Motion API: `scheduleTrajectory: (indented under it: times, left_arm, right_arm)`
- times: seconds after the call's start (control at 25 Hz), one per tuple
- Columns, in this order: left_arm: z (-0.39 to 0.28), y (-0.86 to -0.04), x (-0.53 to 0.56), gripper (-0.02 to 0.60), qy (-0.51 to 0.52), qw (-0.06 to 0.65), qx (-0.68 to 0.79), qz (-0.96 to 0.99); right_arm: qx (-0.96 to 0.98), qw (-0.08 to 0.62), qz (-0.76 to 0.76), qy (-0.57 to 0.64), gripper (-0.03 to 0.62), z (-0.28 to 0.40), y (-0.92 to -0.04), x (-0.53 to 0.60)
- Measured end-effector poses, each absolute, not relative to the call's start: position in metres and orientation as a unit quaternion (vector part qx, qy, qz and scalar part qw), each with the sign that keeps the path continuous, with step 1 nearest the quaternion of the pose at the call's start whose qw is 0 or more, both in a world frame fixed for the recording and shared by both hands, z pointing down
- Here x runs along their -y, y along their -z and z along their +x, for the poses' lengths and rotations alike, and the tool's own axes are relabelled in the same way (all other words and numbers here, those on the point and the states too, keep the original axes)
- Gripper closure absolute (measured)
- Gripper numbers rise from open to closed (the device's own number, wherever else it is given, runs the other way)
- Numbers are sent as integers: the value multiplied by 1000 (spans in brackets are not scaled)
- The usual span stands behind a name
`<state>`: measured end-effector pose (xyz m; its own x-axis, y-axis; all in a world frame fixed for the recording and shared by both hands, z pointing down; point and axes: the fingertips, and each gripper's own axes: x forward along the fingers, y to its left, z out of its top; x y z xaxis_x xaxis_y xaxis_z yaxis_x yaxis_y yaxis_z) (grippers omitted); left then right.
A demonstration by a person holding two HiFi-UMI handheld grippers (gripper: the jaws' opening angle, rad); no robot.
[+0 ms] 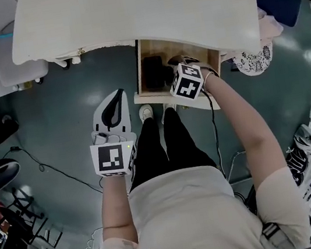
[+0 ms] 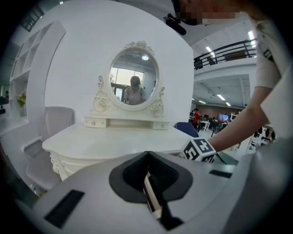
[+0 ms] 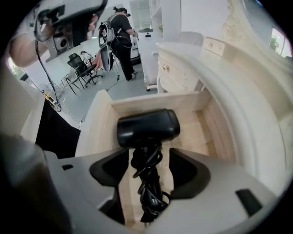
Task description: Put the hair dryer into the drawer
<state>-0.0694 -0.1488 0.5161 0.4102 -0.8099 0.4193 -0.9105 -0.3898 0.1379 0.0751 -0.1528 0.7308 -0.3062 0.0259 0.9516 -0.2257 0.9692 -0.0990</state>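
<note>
I see the hair dryer (image 3: pixel 146 125) lying inside the open drawer (image 3: pixel 155 101), its black body toward the far wall and its handle, wrapped in its cord, pointing back at me. The right gripper (image 3: pixel 147 157) hangs over the drawer with its fingers (image 3: pixel 183 167) spread. The handle sits between them, with bare wood showing on either side. The drawer is pulled out from under the white worktop (image 1: pixel 124 8). My left gripper (image 2: pixel 149 178) is held off to the side above the floor (image 1: pixel 58 107), its fingers pressed together on nothing, facing the oval mirror (image 2: pixel 134 78).
</note>
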Motion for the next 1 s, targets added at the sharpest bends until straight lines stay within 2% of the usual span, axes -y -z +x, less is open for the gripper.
scheduleTrajectory:
  times: [0.08, 0.2, 0.24, 0.32, 0.36, 0.52, 1.0]
  left_arm:
    - [-66, -508, 151, 569, -141, 170, 518, 826]
    - [-58, -493, 157, 568, -136, 156, 511, 834]
    - [-55, -488, 158, 569, -134, 152, 509, 836]
    - [-48, -478, 160, 568, -131, 147, 505, 840]
    - [-45, -473, 162, 569, -129, 145, 502, 843]
    - [-33, -450, 174, 569, -117, 131, 492, 853]
    - [-9, -362, 209, 569, -90, 52, 464, 880]
  right_arm:
    - [817, 562, 82, -98, 348, 73, -708, 158]
    - [836, 529, 123, -84, 453, 71, -670, 166]
    - [839, 520, 138, -78, 468, 72, -659, 168]
    - [845, 504, 166, -74, 560, 75, -638, 169]
    - [847, 495, 177, -78, 584, 76, -628, 168]
    - [865, 429, 239, -106, 586, 80, -574, 174]
    - [881, 149, 442, -71, 588, 122, -378, 211]
